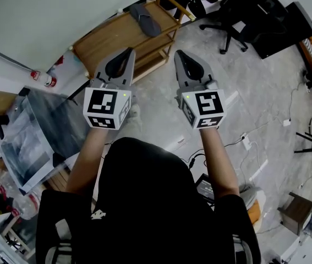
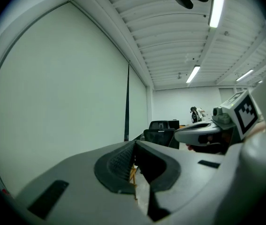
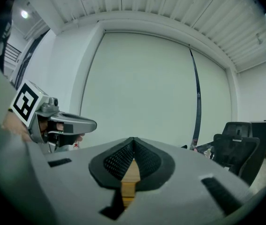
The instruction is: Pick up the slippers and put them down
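A: Look at the left gripper point(image 1: 130, 50). Open or closed?
B: Closed, with both tips pressed together and nothing in between.
A: And the right gripper point(image 1: 178, 53)?
B: Closed as well, holding nothing. Held up beside the left one, a little apart from it.
A: Pointing at what?
B: At a wooden shelf point(image 1: 109, 40) just ahead, by the white wall point(image 1: 45, 10).
A: Any sign of the slippers point(image 1: 143, 18)?
B: Yes, up on the top board of that shelf. Dark grey, lying flat near the right end. Out past both tips, touching neither.
A: Anything on the lower boards?
B: Too dark to tell.
A: What else close by?
B: A black office chair point(image 1: 238, 18) to the right of the shelf, standing on the grey floor point(image 1: 255, 92).
A: And in the right gripper view?
B: A strip of that wood, seen through the slit under the closed tips.
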The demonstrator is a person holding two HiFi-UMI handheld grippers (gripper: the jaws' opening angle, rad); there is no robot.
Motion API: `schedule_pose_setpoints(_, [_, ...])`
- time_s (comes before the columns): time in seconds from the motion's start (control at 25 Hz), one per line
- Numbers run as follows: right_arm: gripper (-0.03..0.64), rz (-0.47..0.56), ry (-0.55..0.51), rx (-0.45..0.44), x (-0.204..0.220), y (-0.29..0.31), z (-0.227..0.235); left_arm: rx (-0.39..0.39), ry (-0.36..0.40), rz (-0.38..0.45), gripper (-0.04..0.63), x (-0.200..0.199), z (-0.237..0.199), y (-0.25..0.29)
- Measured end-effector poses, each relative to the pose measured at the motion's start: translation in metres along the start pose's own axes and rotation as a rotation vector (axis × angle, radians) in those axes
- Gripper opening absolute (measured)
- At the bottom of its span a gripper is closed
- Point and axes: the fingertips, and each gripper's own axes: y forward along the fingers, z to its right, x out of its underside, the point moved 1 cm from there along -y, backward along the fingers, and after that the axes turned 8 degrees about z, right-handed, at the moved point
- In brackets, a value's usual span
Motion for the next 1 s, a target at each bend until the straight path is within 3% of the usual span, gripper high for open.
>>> schedule_pose_setpoints(0.6, [-0.014,-0.074,0.006,0.024,0.016,0.166,0.039,0.057,-0.048,-0.067,0.006,0.026,-0.119,0.122])
schedule_pose_setpoints(1.0, [-0.014,-0.178,-0.001,0.028,0.046,0.221,0.055,0.103,-0.077,-0.103,0.006,0.051,-0.160,0.165])
